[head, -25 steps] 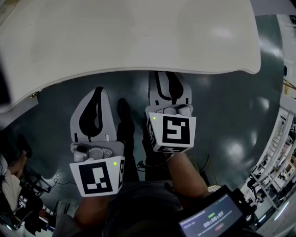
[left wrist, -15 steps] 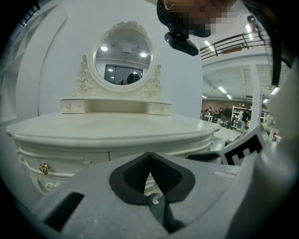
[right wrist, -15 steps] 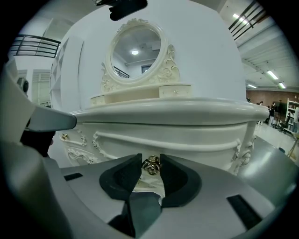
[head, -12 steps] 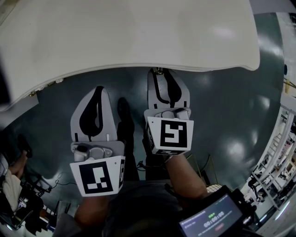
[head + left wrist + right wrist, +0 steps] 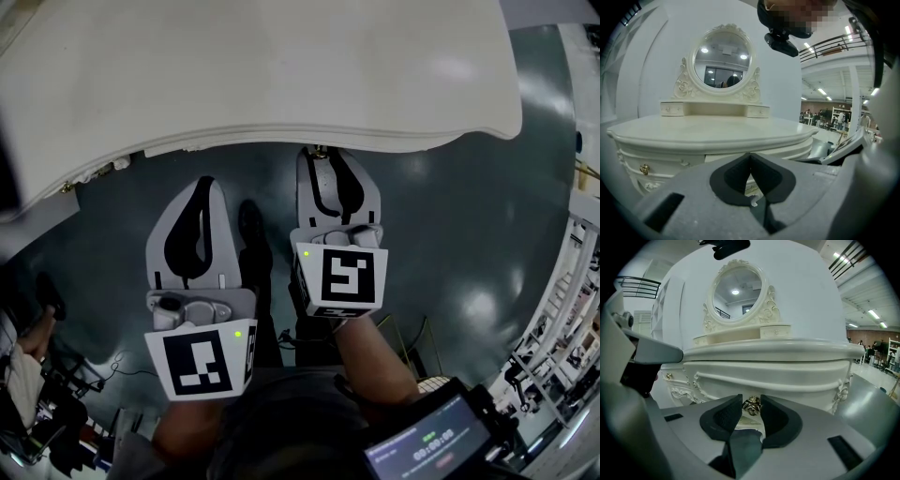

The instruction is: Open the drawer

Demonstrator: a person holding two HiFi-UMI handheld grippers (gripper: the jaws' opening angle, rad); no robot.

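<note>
A cream dressing table (image 5: 281,66) fills the top of the head view. Its wide front drawer (image 5: 787,376) carries a gold knob (image 5: 751,405). My right gripper (image 5: 751,406) is shut on that knob, one dark pad on each side of it. From above, the knob (image 5: 322,149) shows just past the table's edge at the tips of the right gripper (image 5: 324,159), and a thin lip of the drawer (image 5: 234,142) shows under the tabletop. My left gripper (image 5: 201,185) hangs lower left over the floor, shut and empty, its fingertips (image 5: 751,161) meeting.
An oval mirror (image 5: 723,63) with small drawers stands at the back of the tabletop (image 5: 708,129). A side drawer has its own gold knob (image 5: 644,168). Dark glossy floor (image 5: 469,234) lies below. A device with a screen (image 5: 427,441) sits at the lower right.
The right gripper has drawn back slightly toward me with the knob, and the knob and a strip of the drawer front have come out from under the tabletop. The left gripper barely moved.
</note>
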